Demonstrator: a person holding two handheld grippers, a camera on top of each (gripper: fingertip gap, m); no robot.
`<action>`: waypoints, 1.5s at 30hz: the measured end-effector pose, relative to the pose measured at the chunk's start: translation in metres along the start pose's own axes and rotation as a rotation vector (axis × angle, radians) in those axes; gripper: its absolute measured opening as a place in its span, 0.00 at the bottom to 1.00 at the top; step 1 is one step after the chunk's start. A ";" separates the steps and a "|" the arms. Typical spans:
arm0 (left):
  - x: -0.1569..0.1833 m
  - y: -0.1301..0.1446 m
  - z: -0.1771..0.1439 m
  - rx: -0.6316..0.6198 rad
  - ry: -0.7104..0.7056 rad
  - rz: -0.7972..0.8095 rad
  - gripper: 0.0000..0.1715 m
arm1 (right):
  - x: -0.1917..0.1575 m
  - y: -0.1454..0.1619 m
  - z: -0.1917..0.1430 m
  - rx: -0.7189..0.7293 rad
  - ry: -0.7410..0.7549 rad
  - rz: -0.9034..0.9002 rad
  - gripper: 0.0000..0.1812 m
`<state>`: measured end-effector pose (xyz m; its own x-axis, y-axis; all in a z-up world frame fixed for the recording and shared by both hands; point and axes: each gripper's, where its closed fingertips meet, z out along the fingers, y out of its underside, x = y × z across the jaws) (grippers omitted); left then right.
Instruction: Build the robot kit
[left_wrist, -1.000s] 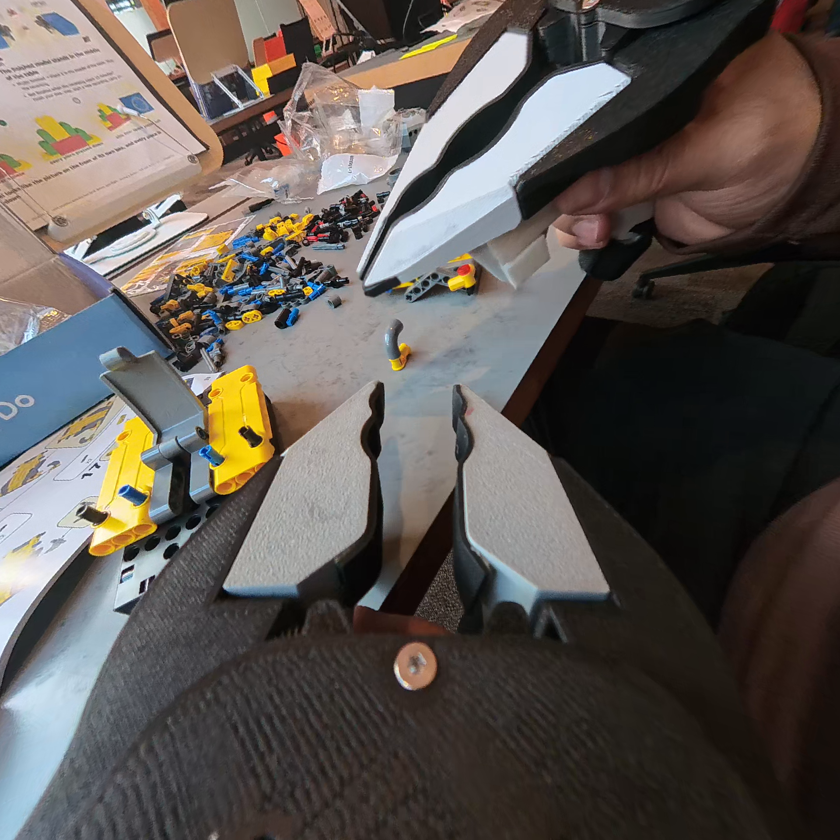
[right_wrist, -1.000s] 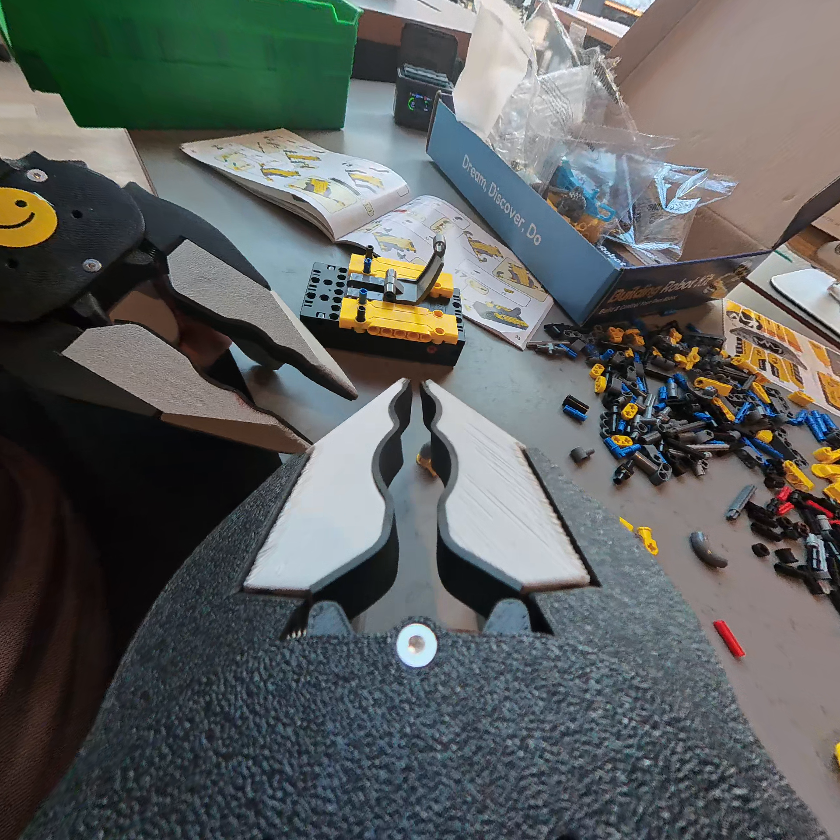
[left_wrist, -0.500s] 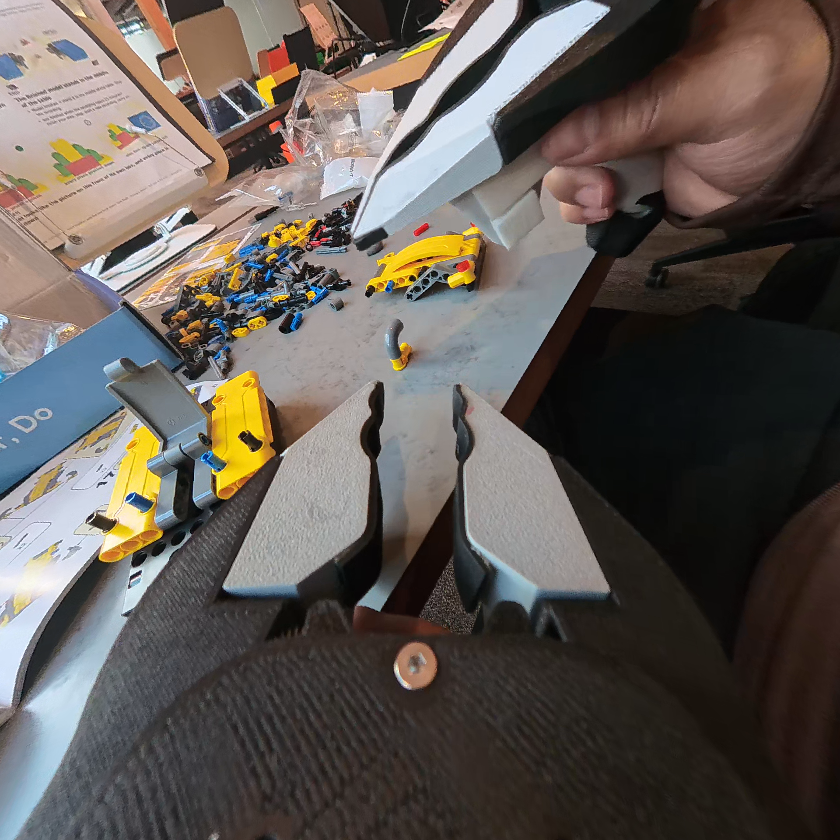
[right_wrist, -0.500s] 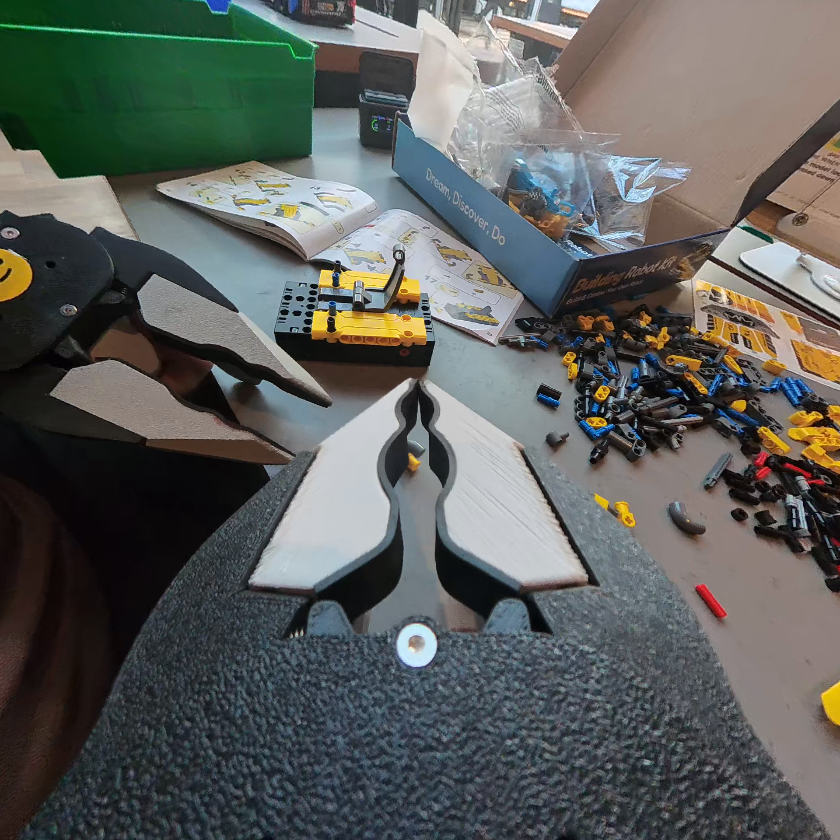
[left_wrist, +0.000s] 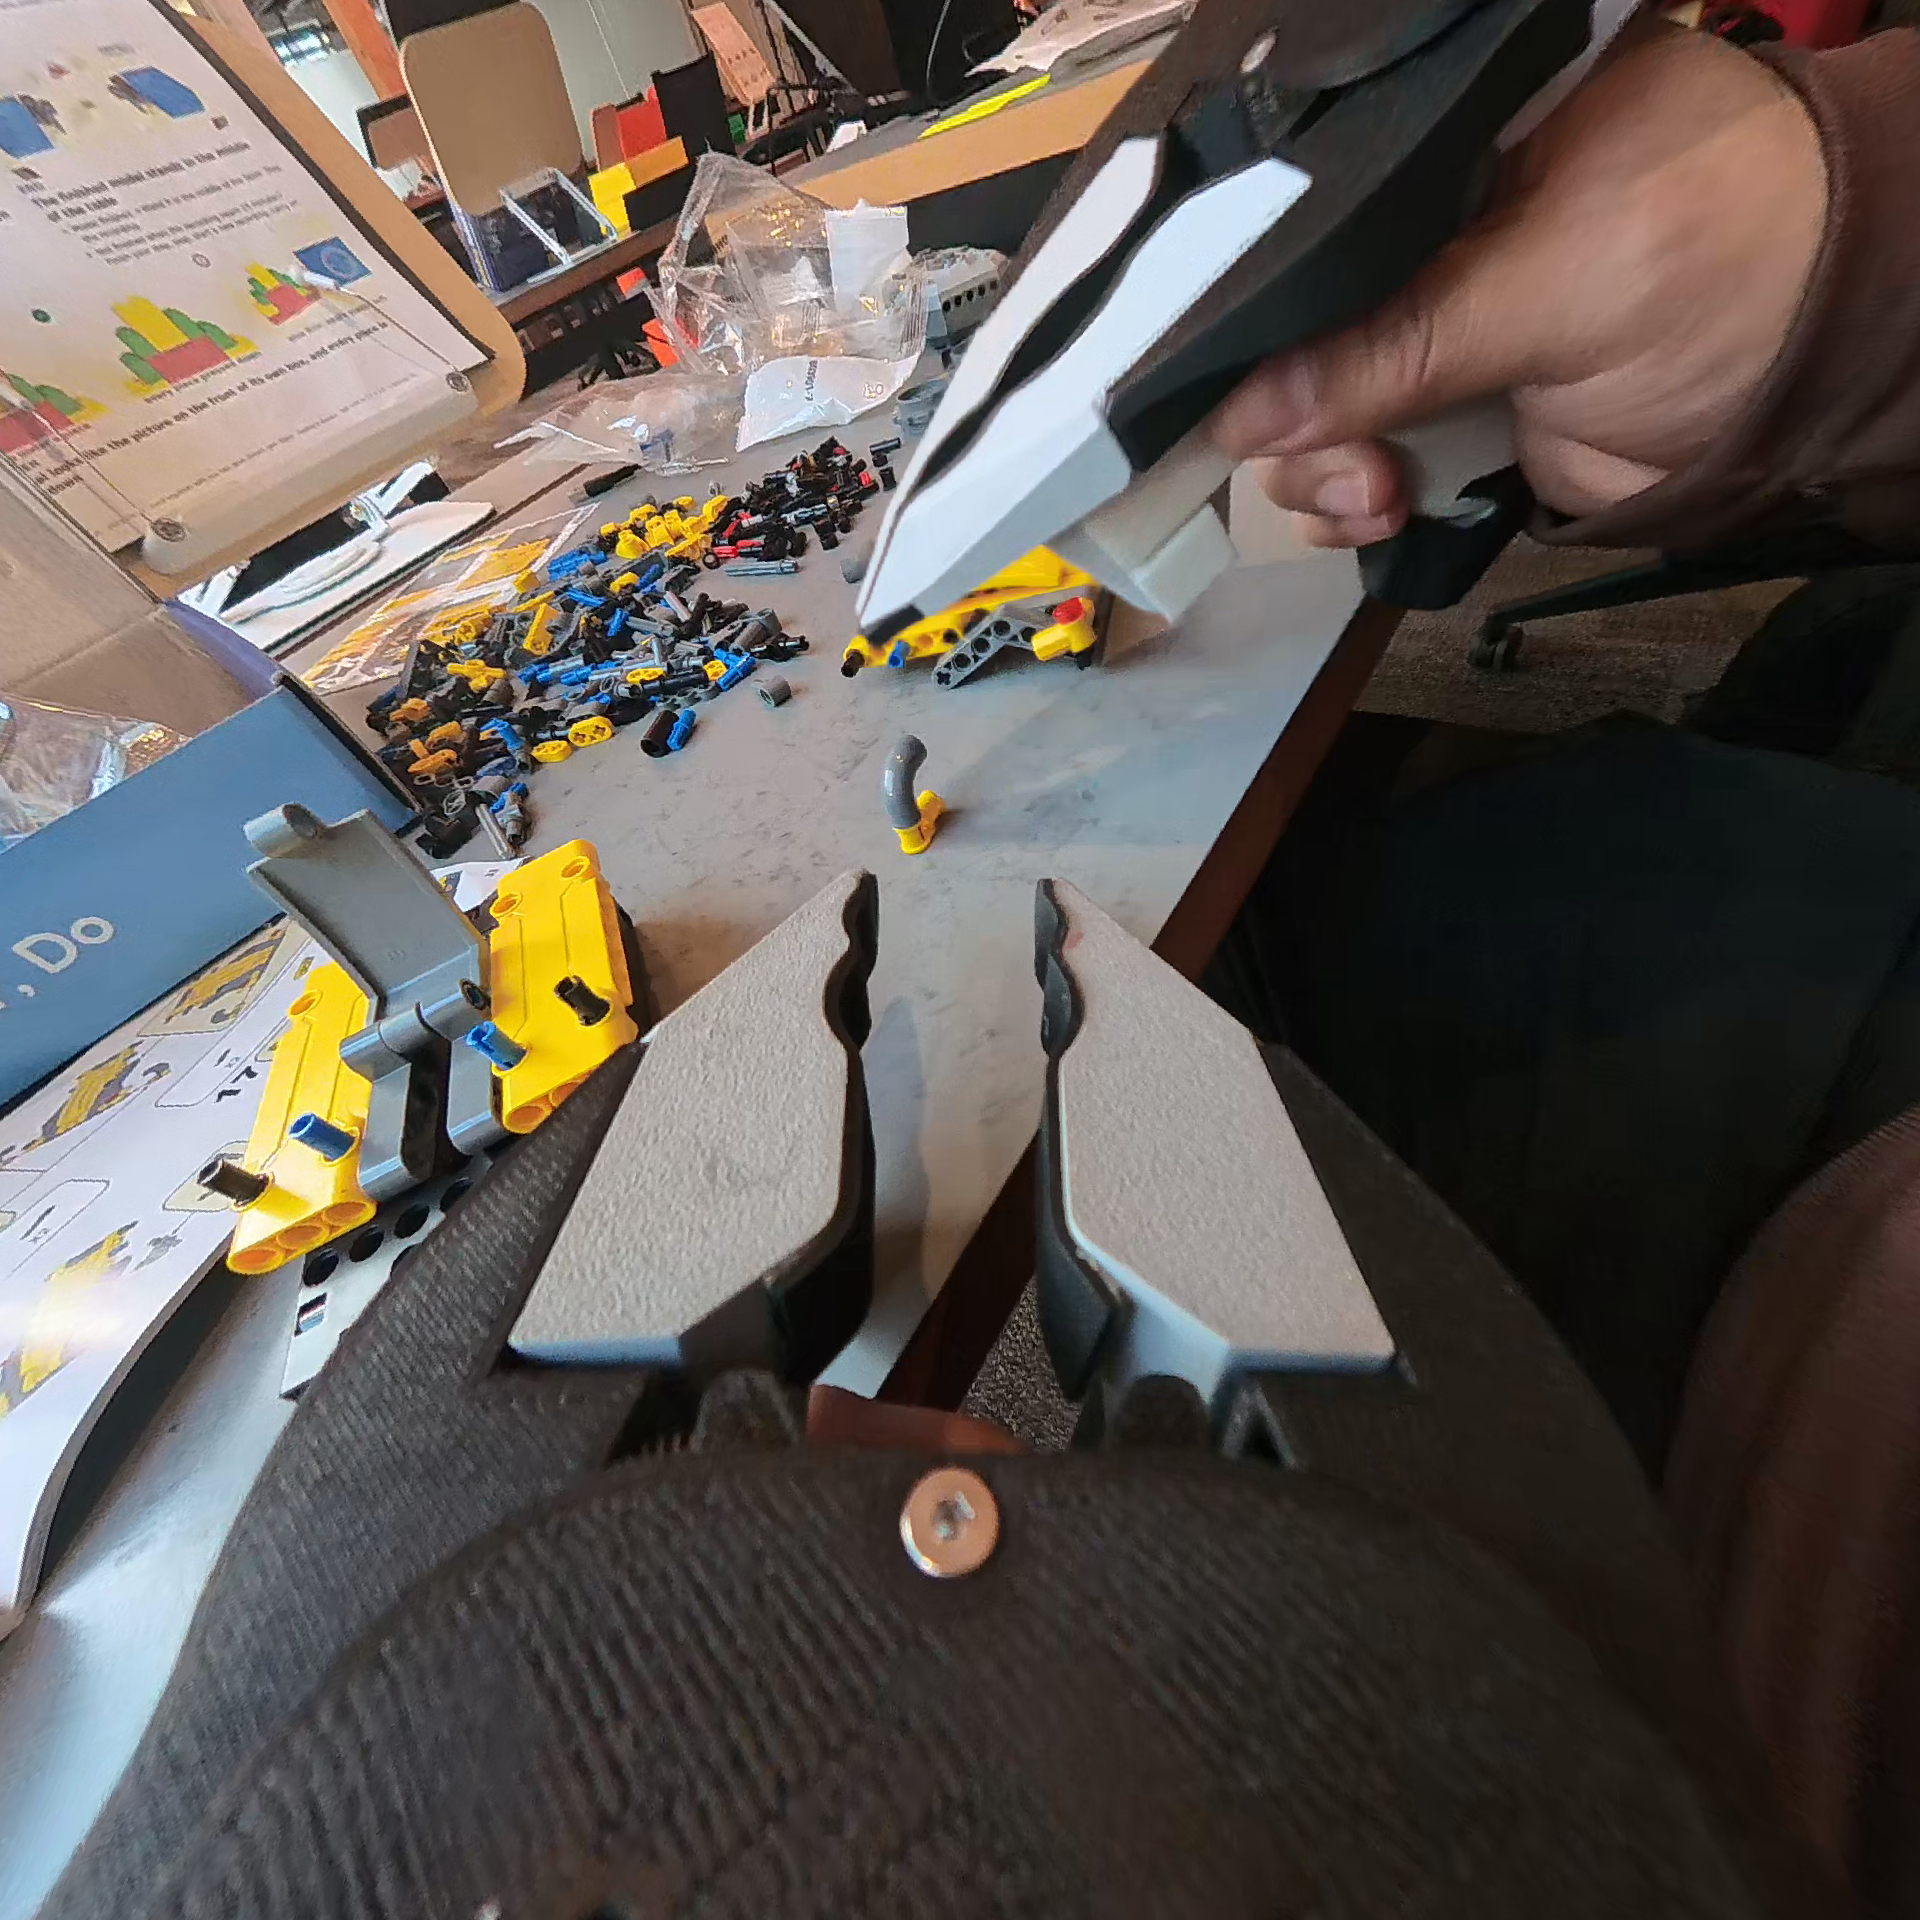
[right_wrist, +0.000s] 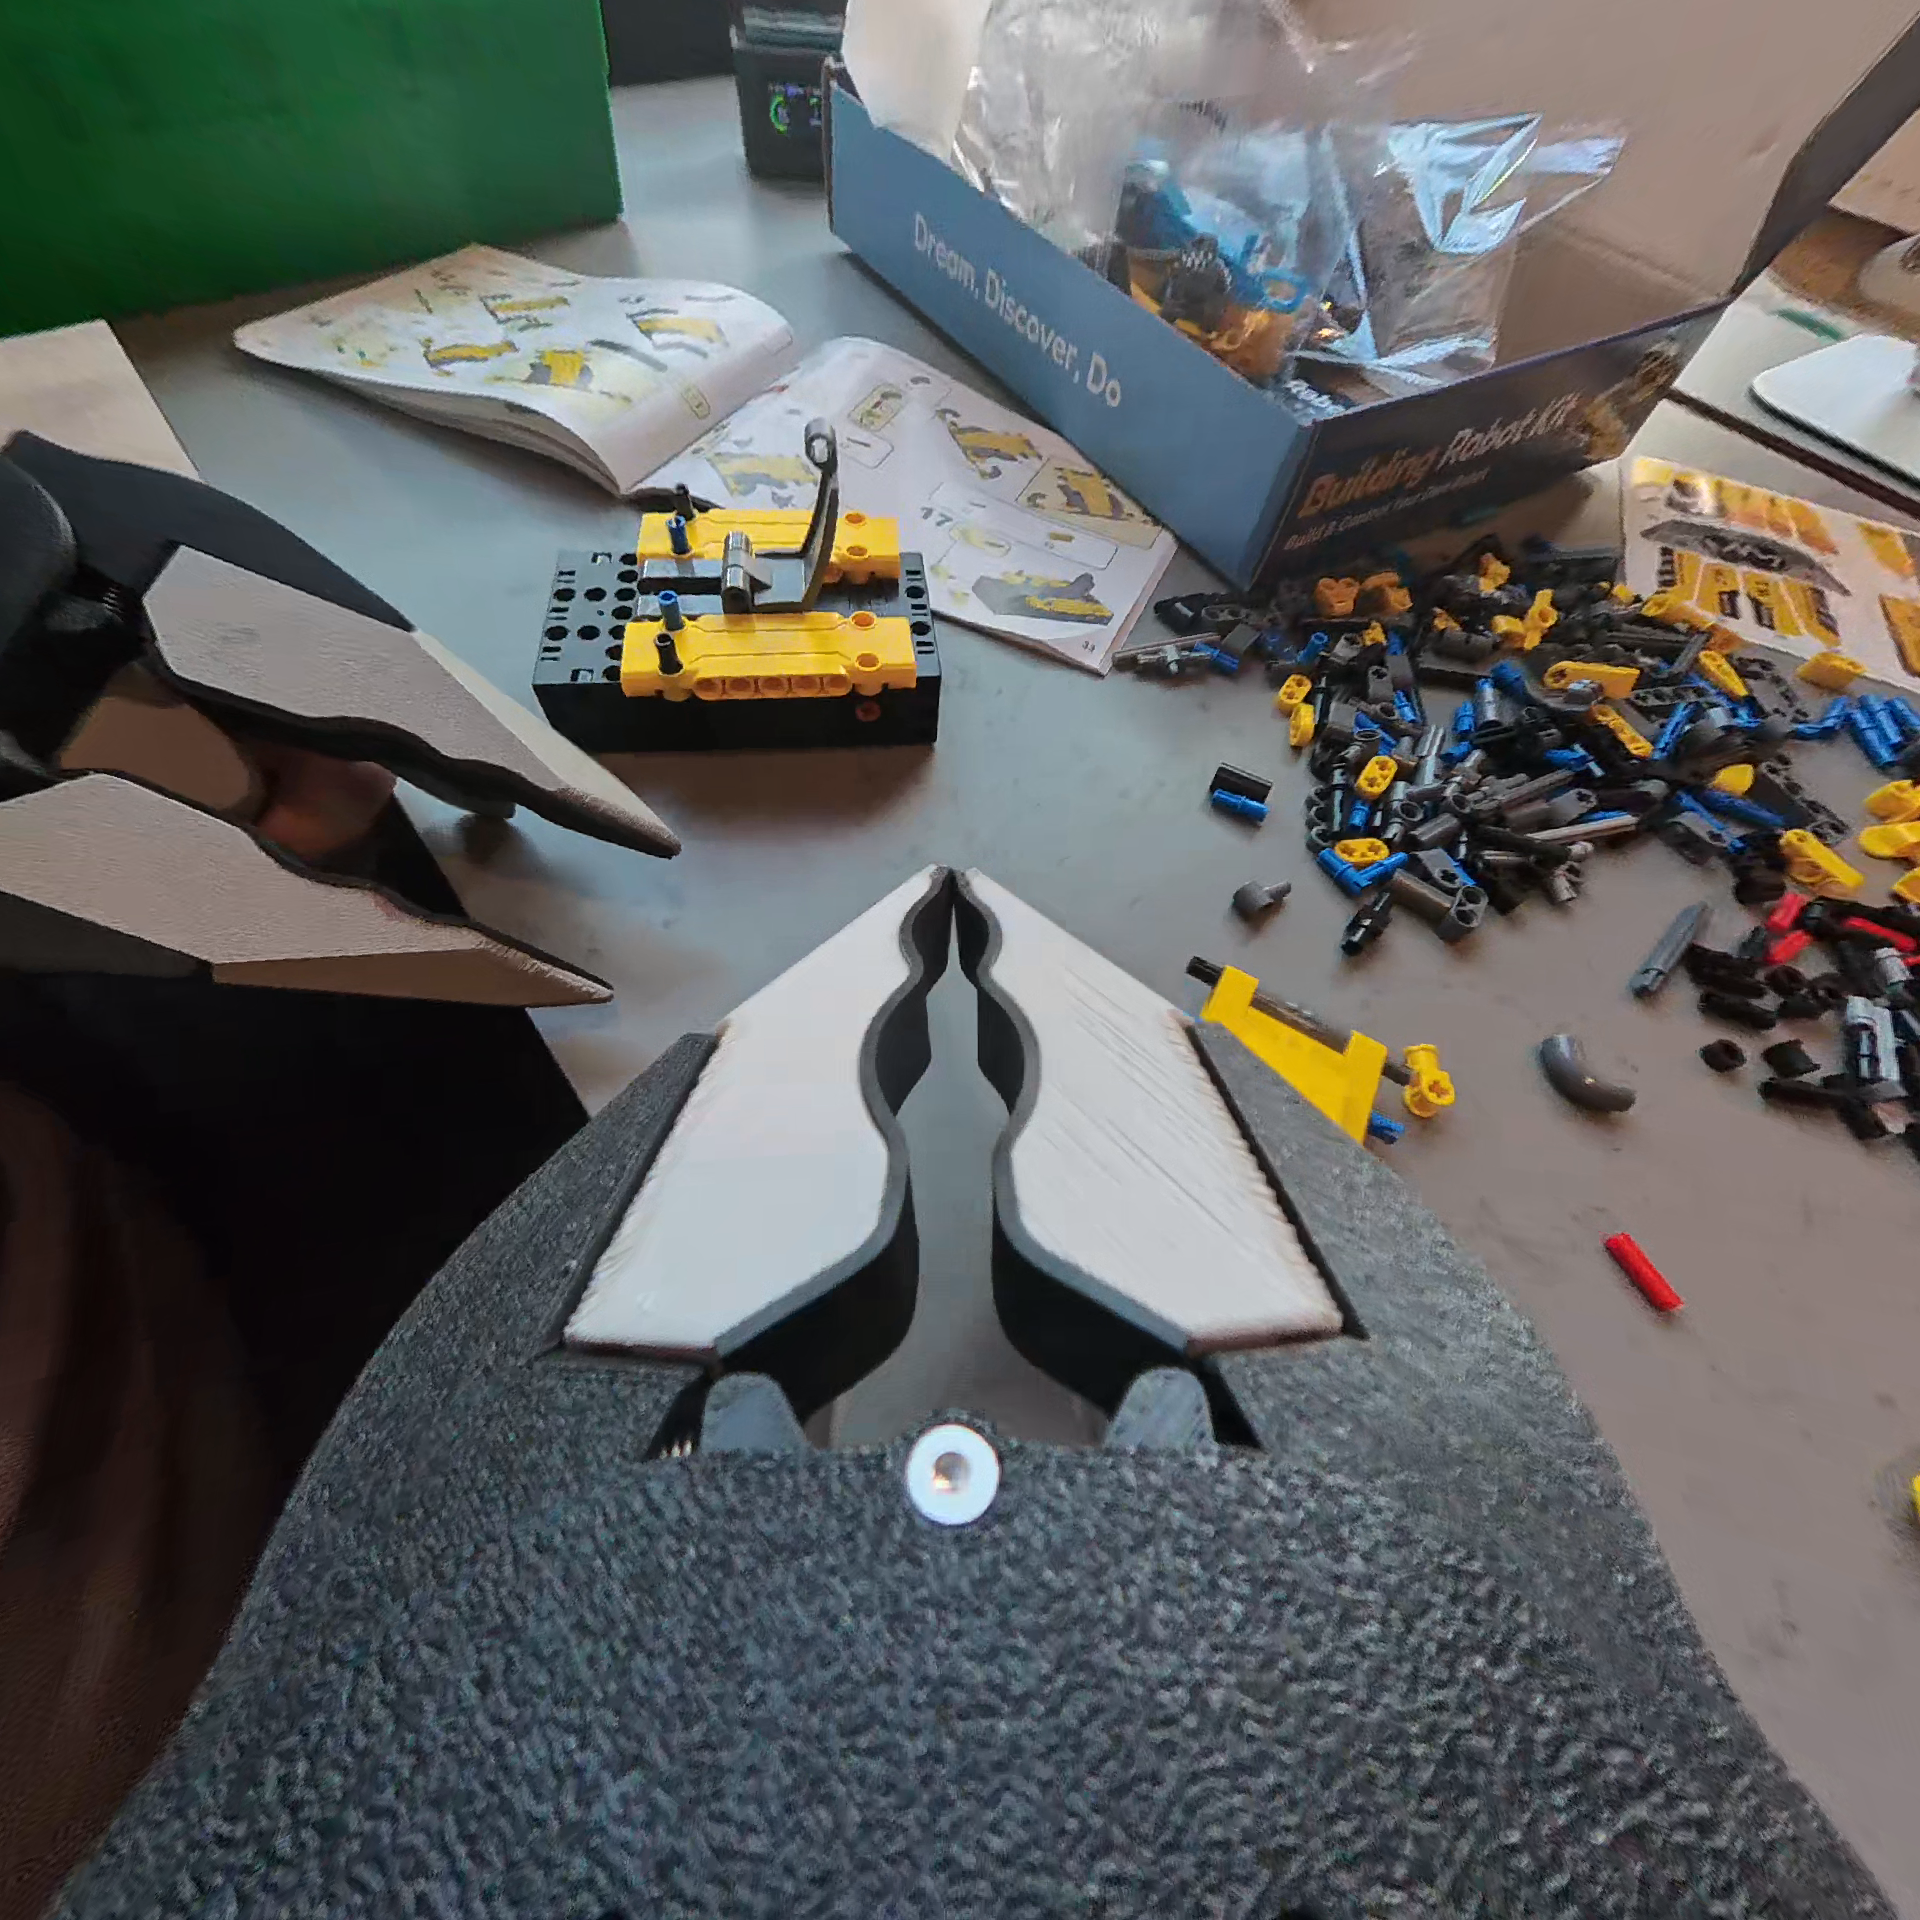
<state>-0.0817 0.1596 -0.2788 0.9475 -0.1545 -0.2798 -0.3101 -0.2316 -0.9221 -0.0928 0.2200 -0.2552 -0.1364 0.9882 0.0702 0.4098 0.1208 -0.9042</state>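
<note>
Left gripper (left_wrist: 954, 914): jaws apart, empty, hovering at the desk (left_wrist: 1091, 748) edge beside the yellow-and-black assembly (right_wrist: 743, 634).
Right gripper (right_wrist: 951, 883): jaws together, nothing visible between them, above the curved yellow piece (right_wrist: 1299, 1049).
Loose pieces (right_wrist: 1538, 748): heaped farther right.

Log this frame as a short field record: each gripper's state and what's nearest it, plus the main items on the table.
left gripper: open, empty, over the table edge
nearest left: yellow and black brick assembly
right gripper: fingertips together, nothing seen between them
nearest right: yellow curved assembly, partly under its right finger
loose parts pile: right of centre
blue box: open, plastic bags inside
instruction booklet: open, behind the brick assembly
</note>
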 end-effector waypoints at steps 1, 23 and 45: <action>0.000 0.000 0.000 0.001 0.001 -0.002 0.16 | 0.004 -0.004 -0.004 0.022 0.016 -0.004 0.00; -0.001 0.000 0.000 0.000 -0.002 -0.020 0.16 | 0.135 0.017 -0.072 0.031 0.389 0.164 0.09; -0.001 0.000 -0.001 0.003 0.001 -0.017 0.16 | 0.135 0.058 -0.050 -0.192 0.317 0.147 0.09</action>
<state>-0.0830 0.1592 -0.2780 0.9527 -0.1513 -0.2636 -0.2934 -0.2314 -0.9276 -0.0425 0.3653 -0.2773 0.2087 0.9729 0.0997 0.5696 -0.0381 -0.8211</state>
